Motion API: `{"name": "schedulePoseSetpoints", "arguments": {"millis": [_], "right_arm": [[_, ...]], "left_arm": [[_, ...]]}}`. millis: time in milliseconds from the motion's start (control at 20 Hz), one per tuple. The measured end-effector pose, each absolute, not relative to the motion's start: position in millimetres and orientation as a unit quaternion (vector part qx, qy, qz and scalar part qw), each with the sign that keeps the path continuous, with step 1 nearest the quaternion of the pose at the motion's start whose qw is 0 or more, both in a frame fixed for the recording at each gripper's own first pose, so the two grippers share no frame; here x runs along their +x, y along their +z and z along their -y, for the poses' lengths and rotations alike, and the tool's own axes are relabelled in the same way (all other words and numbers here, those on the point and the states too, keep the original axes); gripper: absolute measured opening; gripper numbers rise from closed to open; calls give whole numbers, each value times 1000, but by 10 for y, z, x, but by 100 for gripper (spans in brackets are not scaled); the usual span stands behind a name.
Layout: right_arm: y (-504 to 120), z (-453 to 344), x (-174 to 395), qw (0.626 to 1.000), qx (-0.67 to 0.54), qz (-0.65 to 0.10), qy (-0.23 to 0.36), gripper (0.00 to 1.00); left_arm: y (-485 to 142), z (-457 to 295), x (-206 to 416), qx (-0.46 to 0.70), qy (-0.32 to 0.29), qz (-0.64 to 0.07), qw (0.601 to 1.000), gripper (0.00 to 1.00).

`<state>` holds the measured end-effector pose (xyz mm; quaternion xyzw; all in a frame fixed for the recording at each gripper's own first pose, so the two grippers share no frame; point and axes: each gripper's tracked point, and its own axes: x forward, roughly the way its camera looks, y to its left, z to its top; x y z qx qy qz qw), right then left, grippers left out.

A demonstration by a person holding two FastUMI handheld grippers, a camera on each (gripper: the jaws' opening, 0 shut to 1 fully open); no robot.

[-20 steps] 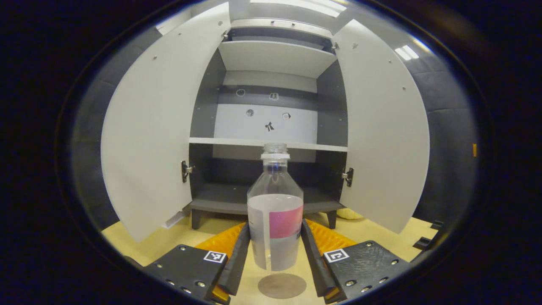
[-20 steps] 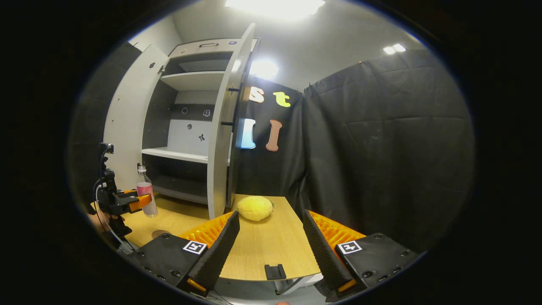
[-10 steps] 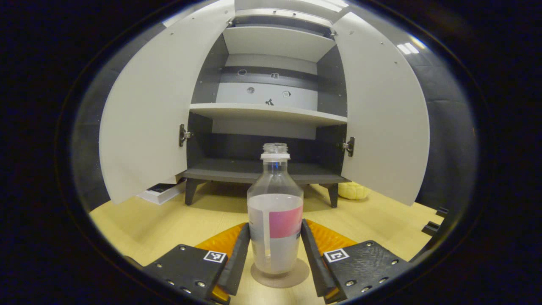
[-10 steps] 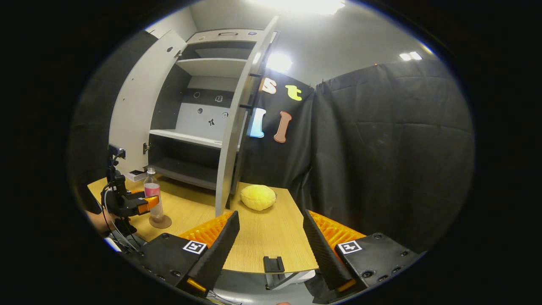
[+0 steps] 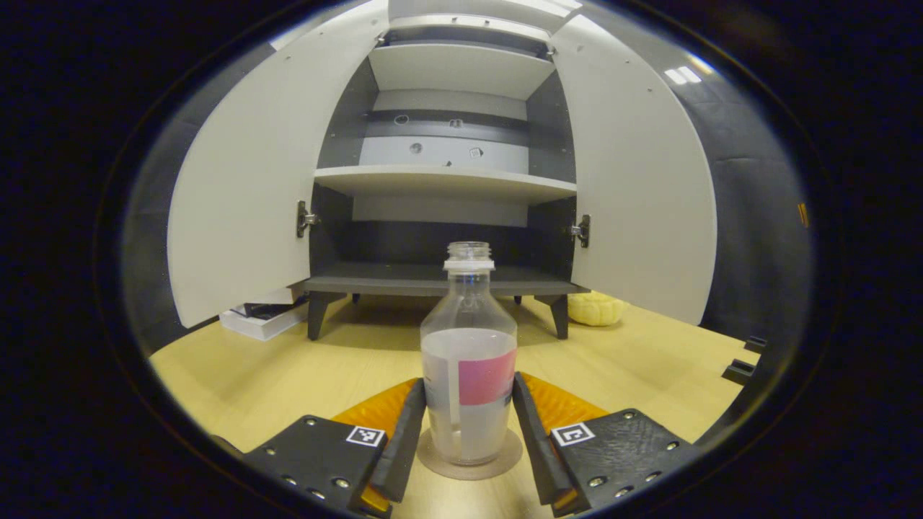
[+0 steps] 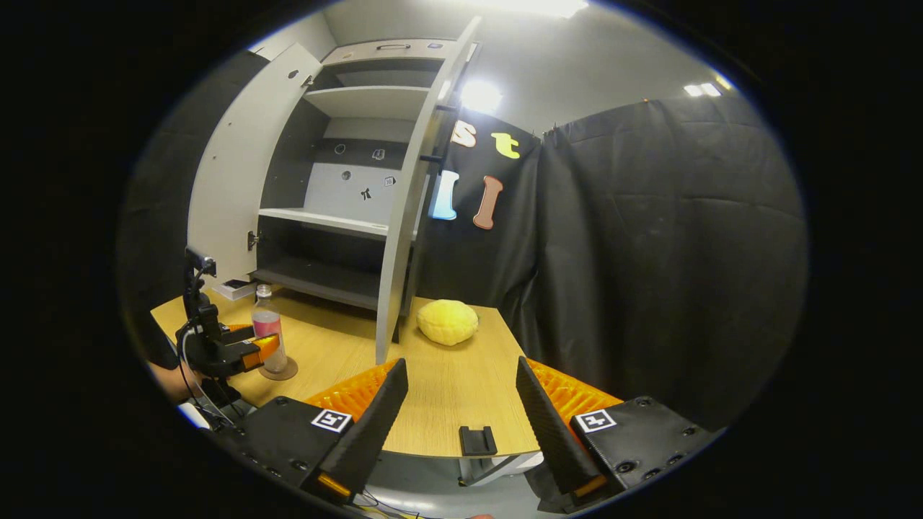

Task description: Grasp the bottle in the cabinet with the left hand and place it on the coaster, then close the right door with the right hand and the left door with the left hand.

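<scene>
Clear plastic bottle with pink label (image 5: pixel 469 375) is seated upright on the round brown coaster (image 5: pixel 469 463) on the tabletop (image 5: pixel 288 375), gripped by left tongs (image 5: pixel 467 425); fingers should be spread evenly before retreat, right tongs (image 6: pixel 461 411) held wide and empty.

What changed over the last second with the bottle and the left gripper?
The left gripper carried the bottle down from above the coaster; the bottle now stands on it. The fingers are still against its sides. Both cabinet doors stayed open. The right gripper stayed open and empty.
</scene>
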<state>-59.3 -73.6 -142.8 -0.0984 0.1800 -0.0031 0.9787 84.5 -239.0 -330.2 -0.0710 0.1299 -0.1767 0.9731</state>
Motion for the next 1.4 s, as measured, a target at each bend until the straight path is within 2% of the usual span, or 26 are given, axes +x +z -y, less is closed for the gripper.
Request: {"name": "schedulePoseSetpoints", "arguments": {"millis": [200,250,300,350,400,450,500,800,1000,1400], "right_arm": [[-1459,718,-548,978,-93,-186,-3,96],[-1443,705,-529,979,-92,-184,-1,96],[-1429,698,-518,979,-91,-182,1,95],[-1413,673,-496,980,-88,-179,4,94],[-1405,659,-481,980,-87,-177,7,94],[-1378,637,-459,981,-84,-174,11,94],[-1351,617,-446,982,-81,-171,17,96],[-1081,530,-286,988,-56,-140,38,96],[-902,462,-145,990,-11,-129,48,96],[-344,587,415,995,32,-85,28,96]], "left_arm": [[-3295,2373,817,-69,-171,-135,973,70],[-3279,2360,815,-66,-169,-135,974,81],[-3246,2339,828,-63,-166,-133,975,78],[-3222,2306,827,-60,-162,-134,976,89],[-3182,2297,833,-61,-161,-132,976,92],[-3127,2311,830,-65,-164,-134,975,77],[-3069,2307,818,-68,-165,-136,974,84],[-2372,2114,665,-56,-147,-106,982,85],[-1909,1831,531,-37,-108,-102,988,84],[-996,1201,287,-50,-64,-87,993,84]]}}
